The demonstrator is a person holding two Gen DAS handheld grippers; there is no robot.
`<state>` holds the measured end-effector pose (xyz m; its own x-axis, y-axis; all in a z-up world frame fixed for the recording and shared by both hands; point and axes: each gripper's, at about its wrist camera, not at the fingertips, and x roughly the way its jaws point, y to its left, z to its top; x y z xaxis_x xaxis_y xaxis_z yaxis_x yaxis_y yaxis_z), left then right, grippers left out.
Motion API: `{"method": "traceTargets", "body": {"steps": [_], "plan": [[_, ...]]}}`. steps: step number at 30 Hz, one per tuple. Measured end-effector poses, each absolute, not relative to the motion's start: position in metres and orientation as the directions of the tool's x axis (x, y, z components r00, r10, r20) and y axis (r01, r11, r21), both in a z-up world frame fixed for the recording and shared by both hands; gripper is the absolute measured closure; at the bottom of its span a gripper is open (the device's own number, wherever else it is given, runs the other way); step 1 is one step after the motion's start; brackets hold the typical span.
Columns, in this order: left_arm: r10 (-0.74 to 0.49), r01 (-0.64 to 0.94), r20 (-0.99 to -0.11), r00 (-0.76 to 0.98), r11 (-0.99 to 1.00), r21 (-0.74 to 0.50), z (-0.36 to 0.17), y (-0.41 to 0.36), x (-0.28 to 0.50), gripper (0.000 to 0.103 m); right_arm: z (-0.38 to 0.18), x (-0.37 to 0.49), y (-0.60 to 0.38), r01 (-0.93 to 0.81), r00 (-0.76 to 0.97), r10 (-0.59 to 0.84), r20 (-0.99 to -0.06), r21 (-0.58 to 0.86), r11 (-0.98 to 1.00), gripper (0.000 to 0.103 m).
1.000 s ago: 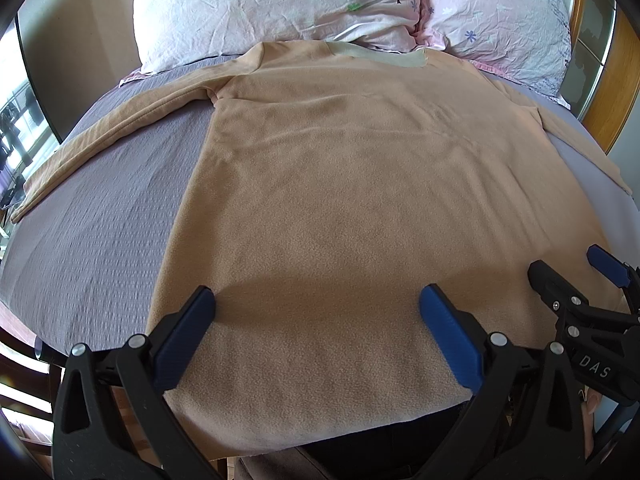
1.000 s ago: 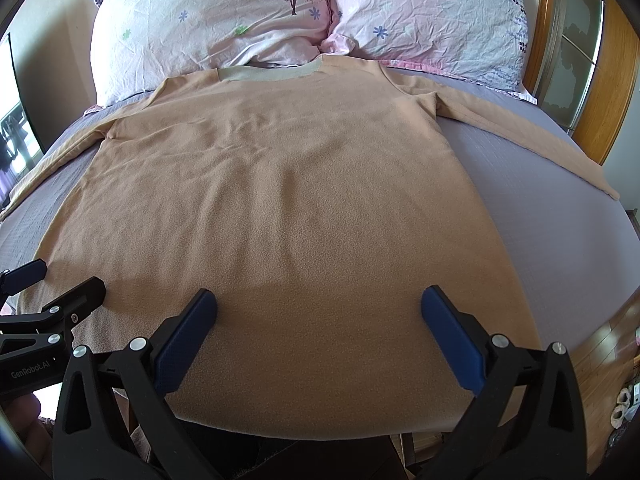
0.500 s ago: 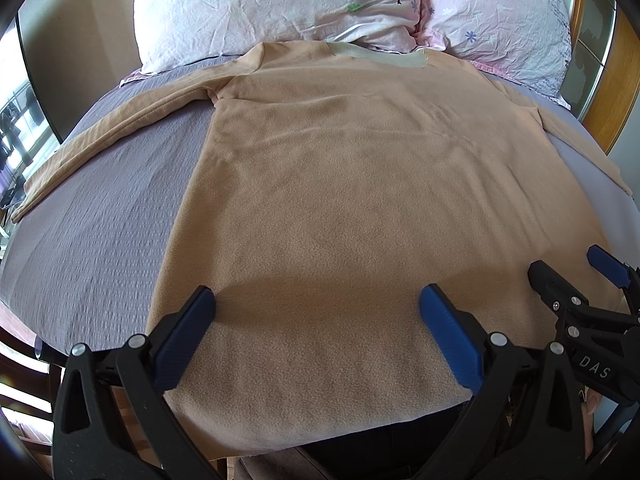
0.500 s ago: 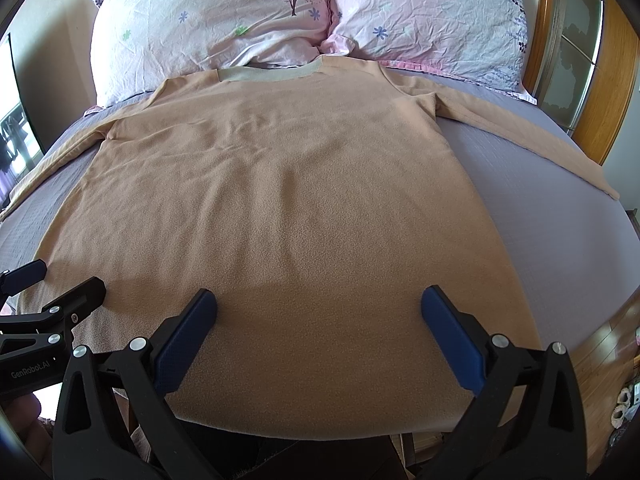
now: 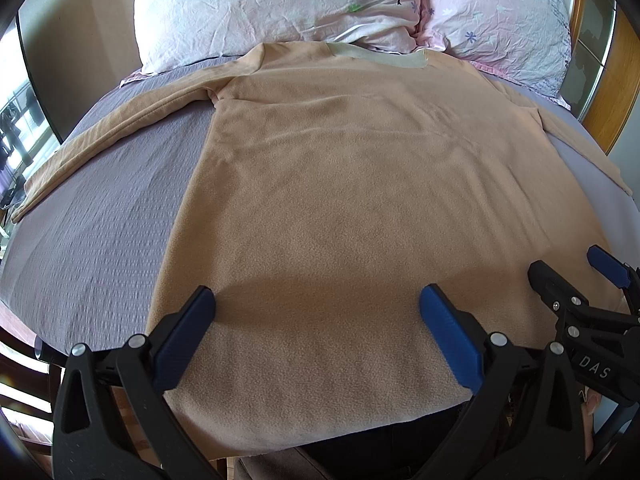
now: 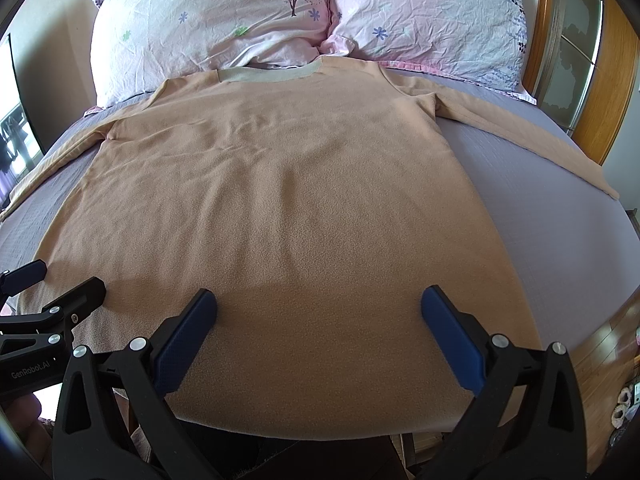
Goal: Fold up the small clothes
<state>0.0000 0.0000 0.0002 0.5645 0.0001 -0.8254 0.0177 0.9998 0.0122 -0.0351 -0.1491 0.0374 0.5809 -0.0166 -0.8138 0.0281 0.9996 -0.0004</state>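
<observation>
A tan long-sleeved shirt (image 5: 352, 184) lies flat on the purple bed sheet (image 5: 92, 232), collar toward the pillows and both sleeves spread out to the sides. It also shows in the right wrist view (image 6: 280, 200). My left gripper (image 5: 316, 300) is open and empty, hovering over the hem on the left half. My right gripper (image 6: 318, 300) is open and empty over the hem on the right half. Each gripper shows at the edge of the other's view: the right one (image 5: 576, 280) and the left one (image 6: 60, 284).
Two floral pillows (image 6: 224, 20) (image 6: 432, 16) lie at the head of the bed. A wooden headboard with glass panels (image 6: 576, 52) stands at the right. The bed's near edge runs just below the hem. A wooden floor (image 6: 608, 340) shows at lower right.
</observation>
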Motion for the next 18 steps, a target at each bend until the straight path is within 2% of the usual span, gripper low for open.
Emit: {"method": "traceTargets", "body": {"steps": [18], "plan": [[0.000,0.018,-0.825,0.565,1.000,0.012,0.0002,0.0000,-0.0001,0.002,0.0370,-0.0342,-0.1495,0.032,0.577,-0.019,-0.816,0.000,0.999,0.001]]}}
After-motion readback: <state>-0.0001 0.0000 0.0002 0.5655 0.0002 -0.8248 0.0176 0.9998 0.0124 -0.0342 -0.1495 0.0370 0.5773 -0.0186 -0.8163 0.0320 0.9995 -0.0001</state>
